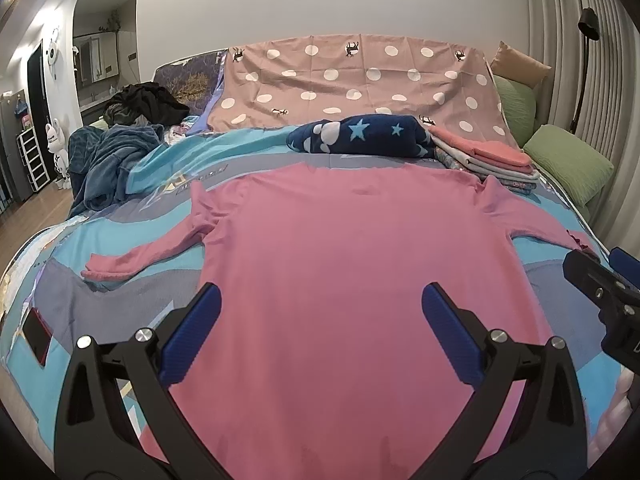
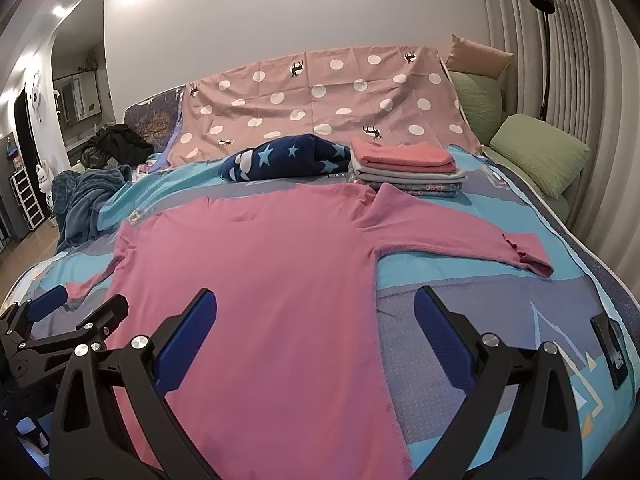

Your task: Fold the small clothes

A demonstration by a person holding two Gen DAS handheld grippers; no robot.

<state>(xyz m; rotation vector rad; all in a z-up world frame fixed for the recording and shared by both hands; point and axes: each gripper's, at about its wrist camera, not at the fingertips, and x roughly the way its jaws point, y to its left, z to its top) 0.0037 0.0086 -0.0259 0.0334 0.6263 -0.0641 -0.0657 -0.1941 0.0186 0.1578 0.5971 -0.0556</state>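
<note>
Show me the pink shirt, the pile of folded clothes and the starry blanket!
pink shirt [image 1: 352,248]: left wrist view, chest.
pile of folded clothes [image 2: 404,160]: right wrist view, top pink piece.
starry blanket [image 2: 280,158]: right wrist view, middle.

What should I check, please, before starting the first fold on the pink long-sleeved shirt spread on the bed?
1. Pink shirt body lies flat: ok.
2. Left sleeve straight: not ok, bent and bunched at the shoulder.
3. Right sleeve stretched out: ok, cuff slightly wrinkled.
4. Left gripper open and empty: ok.
5. Right gripper open and empty: ok.
6. Folded stack clear of the shirt: cannot tell, the shoulder lies very close to it.
</note>
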